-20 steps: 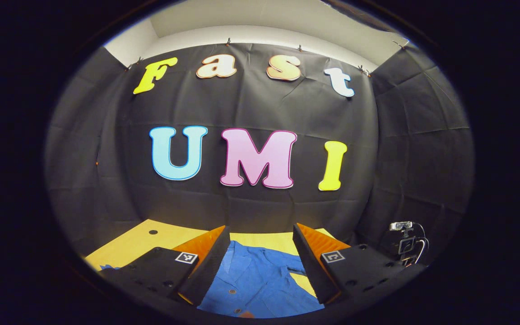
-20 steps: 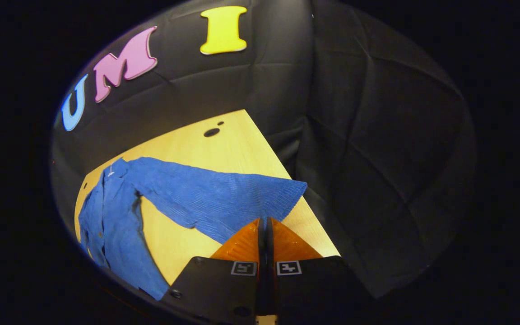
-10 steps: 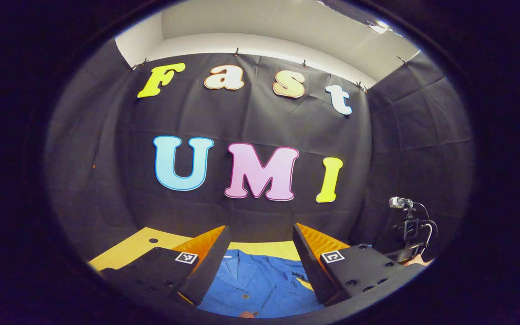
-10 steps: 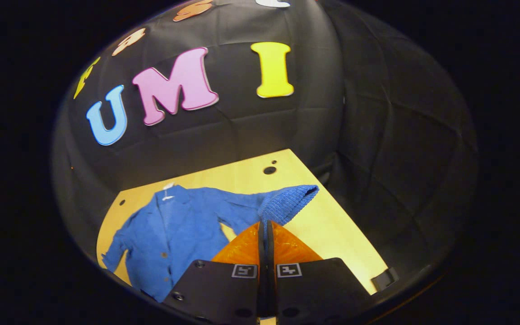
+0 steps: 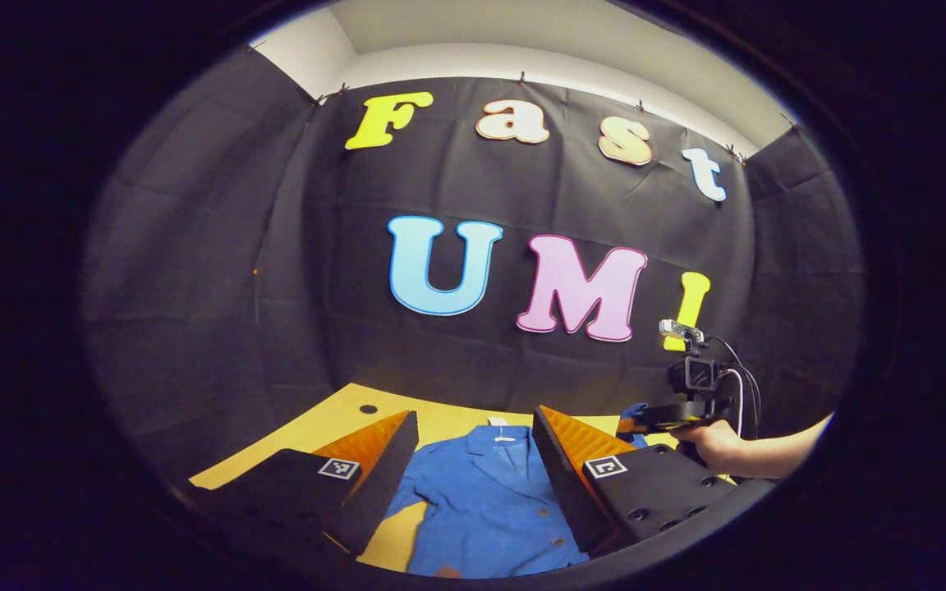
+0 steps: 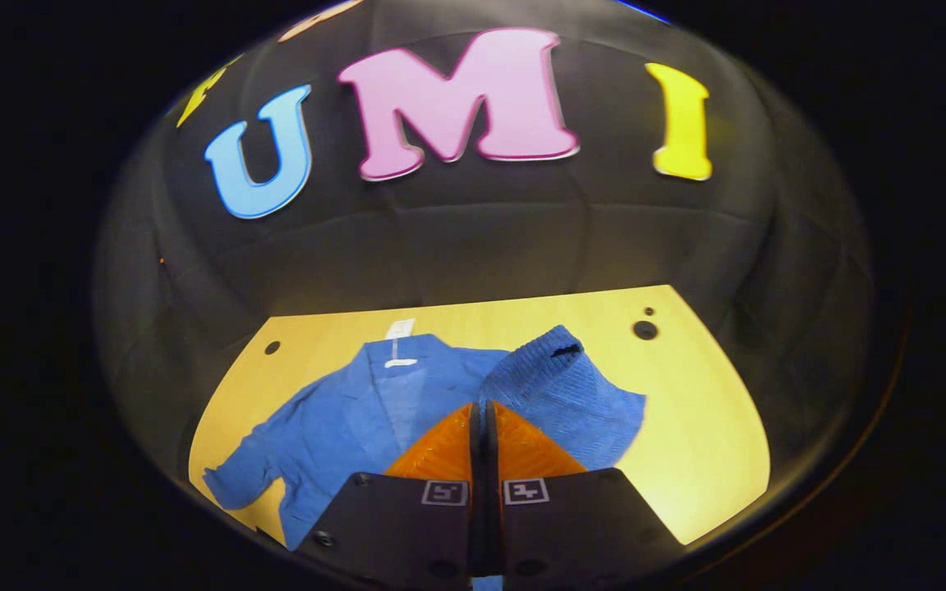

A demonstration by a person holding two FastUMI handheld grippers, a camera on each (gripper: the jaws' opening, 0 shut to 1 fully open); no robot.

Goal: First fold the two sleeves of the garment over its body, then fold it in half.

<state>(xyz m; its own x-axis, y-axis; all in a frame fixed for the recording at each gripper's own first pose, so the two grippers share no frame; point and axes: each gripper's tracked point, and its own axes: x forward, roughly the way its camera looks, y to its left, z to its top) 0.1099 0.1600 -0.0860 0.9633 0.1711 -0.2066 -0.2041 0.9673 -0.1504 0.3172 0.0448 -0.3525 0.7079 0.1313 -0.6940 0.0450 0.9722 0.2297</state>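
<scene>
Right gripper view: right gripper [image 6: 482,409] pinches the blue jacket's [image 6: 342,419] sleeve [image 6: 571,390]; left gripper [image 5: 473,435] hangs spread; bare table [image 6: 703,435] around.

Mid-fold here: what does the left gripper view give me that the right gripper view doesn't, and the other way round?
Left gripper view: the left gripper open, with the jacket front between its fingers, and farther off a hand holding the right gripper.
Right gripper view: that gripper's fingers closed on the lifted sleeve, and the other sleeve spread out to the side.
Both: the blue jacket, its white collar label and the yellow table.
</scene>
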